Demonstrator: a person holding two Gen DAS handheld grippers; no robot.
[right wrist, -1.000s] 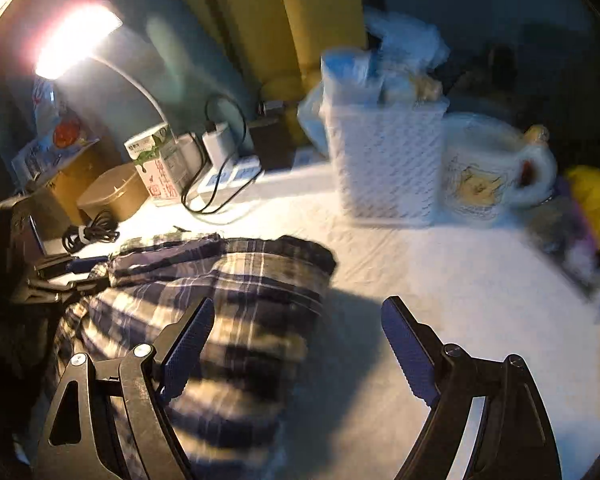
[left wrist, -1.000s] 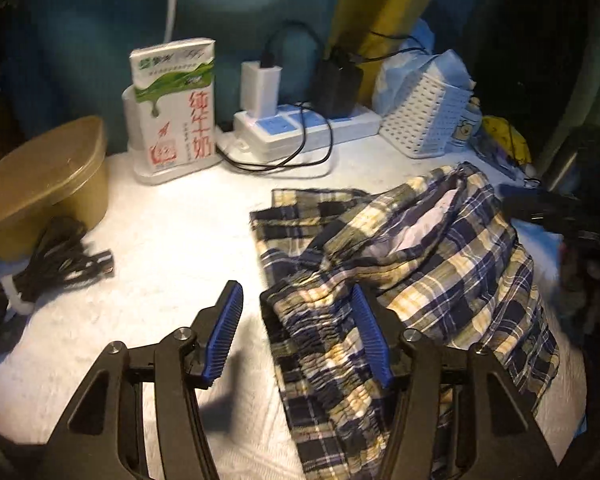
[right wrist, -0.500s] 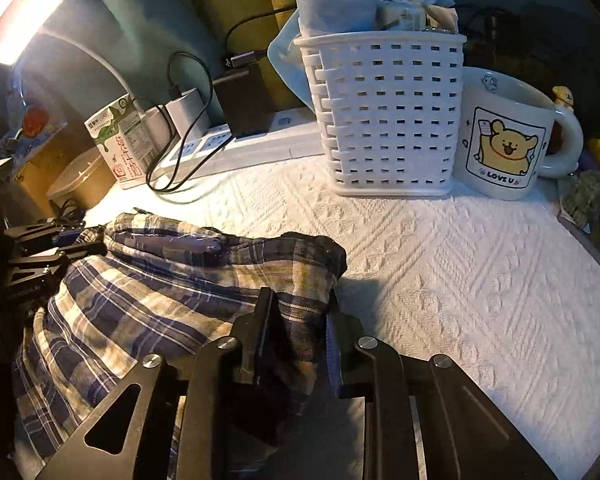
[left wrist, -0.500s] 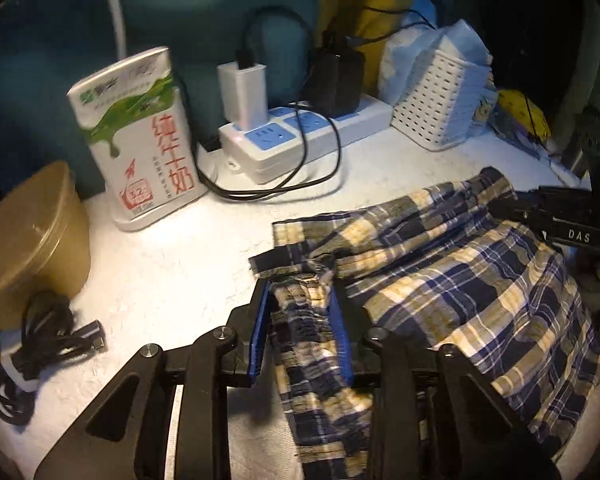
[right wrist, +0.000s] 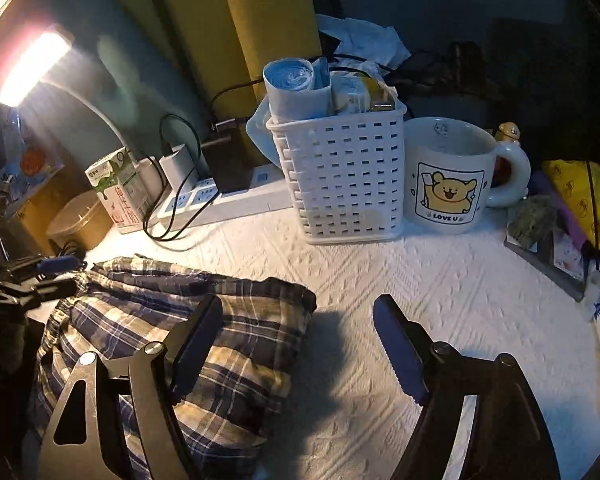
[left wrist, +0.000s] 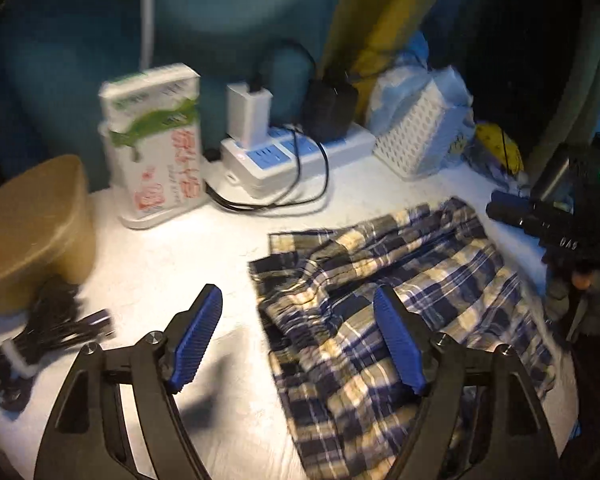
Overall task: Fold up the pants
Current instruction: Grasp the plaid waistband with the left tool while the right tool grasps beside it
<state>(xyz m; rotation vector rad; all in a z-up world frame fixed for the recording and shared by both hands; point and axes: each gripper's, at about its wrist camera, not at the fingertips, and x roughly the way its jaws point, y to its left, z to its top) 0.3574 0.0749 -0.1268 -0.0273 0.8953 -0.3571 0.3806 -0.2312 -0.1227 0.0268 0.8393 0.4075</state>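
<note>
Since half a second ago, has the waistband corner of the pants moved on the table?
Cannot tell. In the left wrist view the pants still lie right of the milk carton, but the camera itself shifted. The left gripper is opening, no longer pinching them.

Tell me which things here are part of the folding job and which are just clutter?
Part of the job:
plaid pants
left gripper, jaws opening
right gripper, jaws opening

Just lying about:
milk carton
power strip
white basket
bear mug
coiled cable
</note>
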